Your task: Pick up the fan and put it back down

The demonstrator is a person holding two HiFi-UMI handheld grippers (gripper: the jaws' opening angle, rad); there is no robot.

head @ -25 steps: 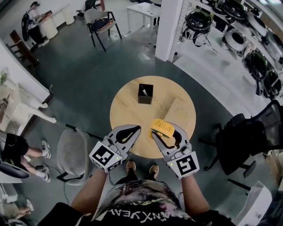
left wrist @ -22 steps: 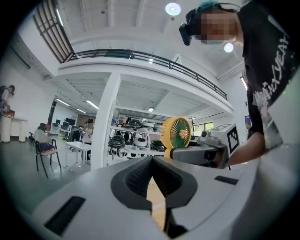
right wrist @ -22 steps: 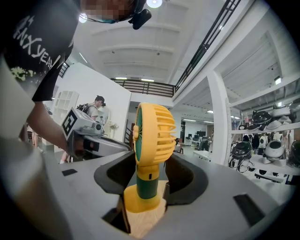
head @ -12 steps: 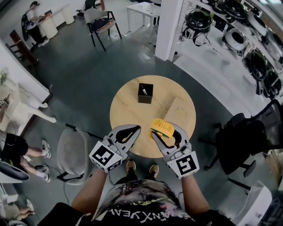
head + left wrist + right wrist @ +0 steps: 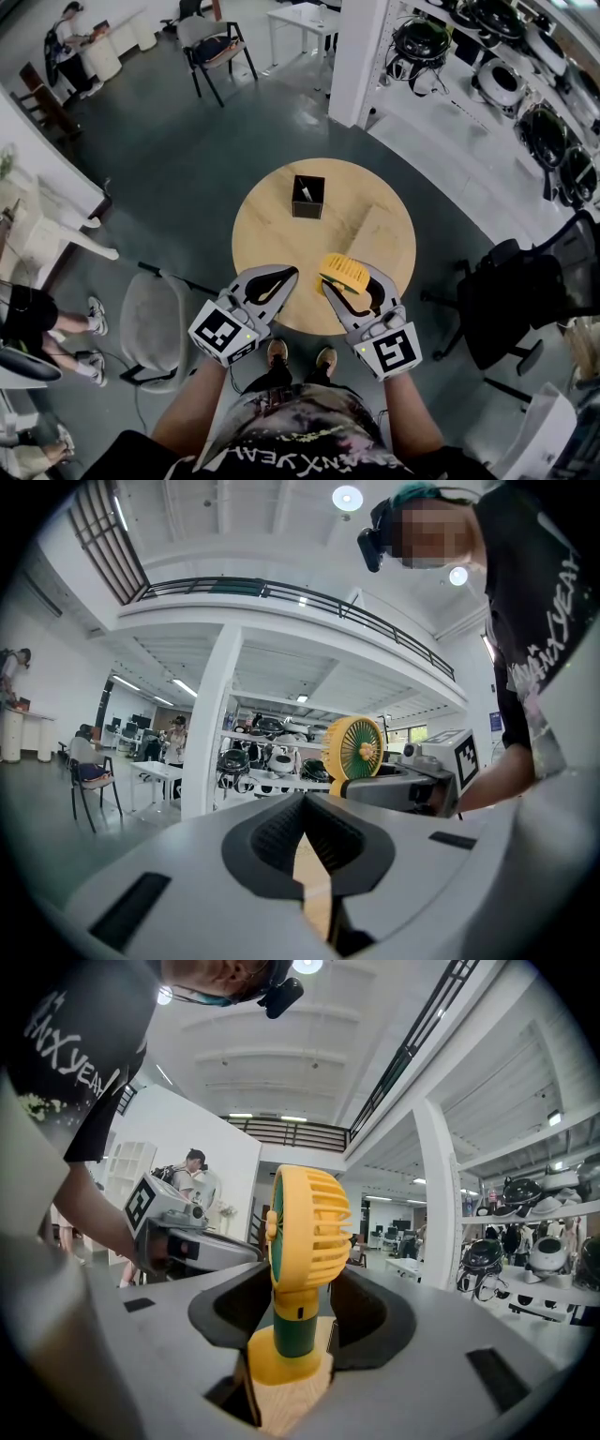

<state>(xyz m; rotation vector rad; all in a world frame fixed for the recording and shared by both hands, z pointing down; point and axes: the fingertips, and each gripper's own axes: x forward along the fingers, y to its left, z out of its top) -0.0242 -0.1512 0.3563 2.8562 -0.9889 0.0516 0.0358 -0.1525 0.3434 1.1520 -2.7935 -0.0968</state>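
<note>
You are holding the right gripper (image 5: 347, 282) level at the near edge of the round wooden desk (image 5: 272, 225). Its fingers (image 5: 375, 1316) are pinching the green stem of the fan (image 5: 302, 1232), one on either side. The fan is standing upright, with its yellow grille rising above the fingers. Its yellow base is sitting against the wood, as far as the right gripper view shows. From the head view, the fan is lying right of the desk's centre line, close to the near rim.

You are keeping the left gripper (image 5: 292, 274) just beside it on the left, also level, apart from the fan. Its fingers (image 5: 272, 832) are pressed together at the tips and are carrying nothing, with only a thin wedge of desk wood showing behind them. The marker cubes on both grippers are facing up towards you.

Farther across the desk, near its middle, a small black open-topped box (image 5: 308, 198) is standing well apart from the fan. To its right, a pale wooden board (image 5: 382, 239) is lying flat, reaching towards the desk's right edge. A grey chair (image 5: 155, 326) is standing on the floor left of the desk, and a black office chair (image 5: 525, 291) on the right.
</note>
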